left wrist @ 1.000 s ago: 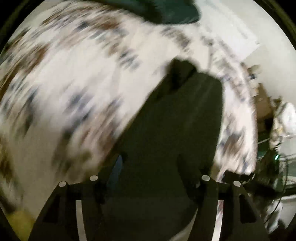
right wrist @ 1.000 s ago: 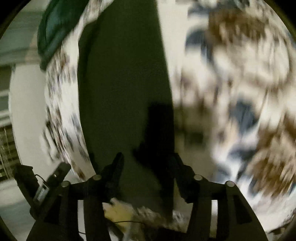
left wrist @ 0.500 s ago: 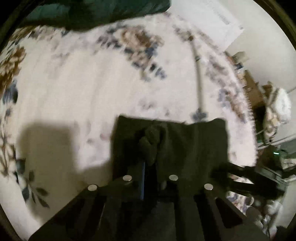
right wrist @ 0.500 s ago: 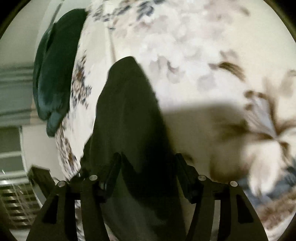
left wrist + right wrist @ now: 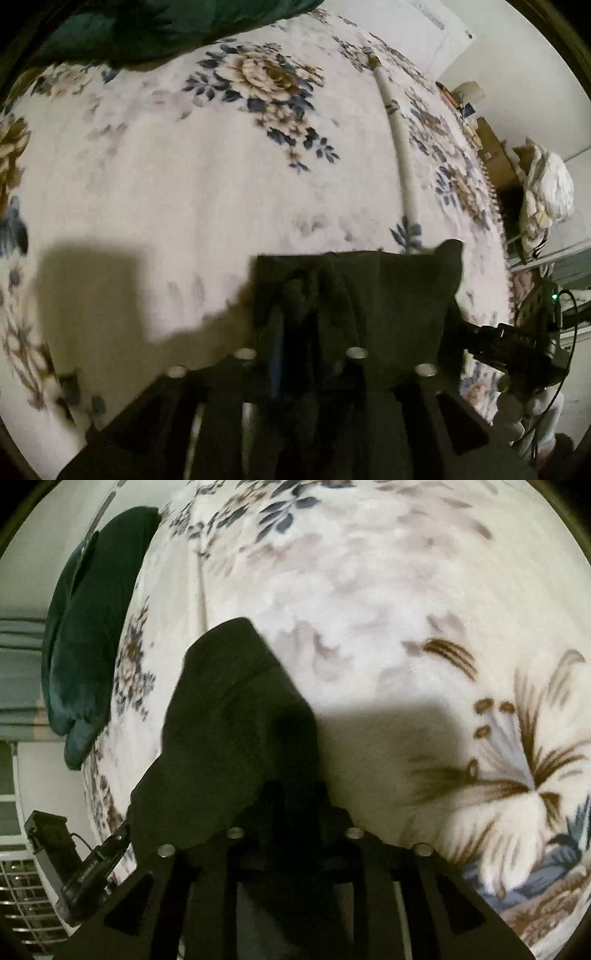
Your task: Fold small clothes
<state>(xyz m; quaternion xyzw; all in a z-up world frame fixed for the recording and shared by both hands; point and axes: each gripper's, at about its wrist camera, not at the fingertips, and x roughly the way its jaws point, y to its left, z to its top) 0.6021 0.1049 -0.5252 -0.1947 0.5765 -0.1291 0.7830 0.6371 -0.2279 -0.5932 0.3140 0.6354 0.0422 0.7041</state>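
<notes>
A small black garment (image 5: pixel 388 295) lies on a white floral bedspread (image 5: pixel 184 184). In the left wrist view my left gripper (image 5: pixel 299 332) is shut on a bunched edge of the garment near its left corner. In the right wrist view the same black garment (image 5: pixel 229 720) stretches away to the upper left, and my right gripper (image 5: pixel 295 812) is shut on its near edge. The fingertips of both grippers are mostly hidden in the dark cloth. The other gripper shows at the right edge of the left view (image 5: pixel 517 343) and at the lower left of the right view (image 5: pixel 74 867).
A dark green cushion or blanket (image 5: pixel 147 29) lies at the far side of the bed, also in the right wrist view (image 5: pixel 85 627). A white bundle (image 5: pixel 546 192) and furniture stand beside the bed at right. The bedspread (image 5: pixel 406 590) spreads wide around the garment.
Both grippers have closed on the black garment: the left shut half a second ago, the right just now. The views have steadied from blur, and the garment now lies flatter on the bed.
</notes>
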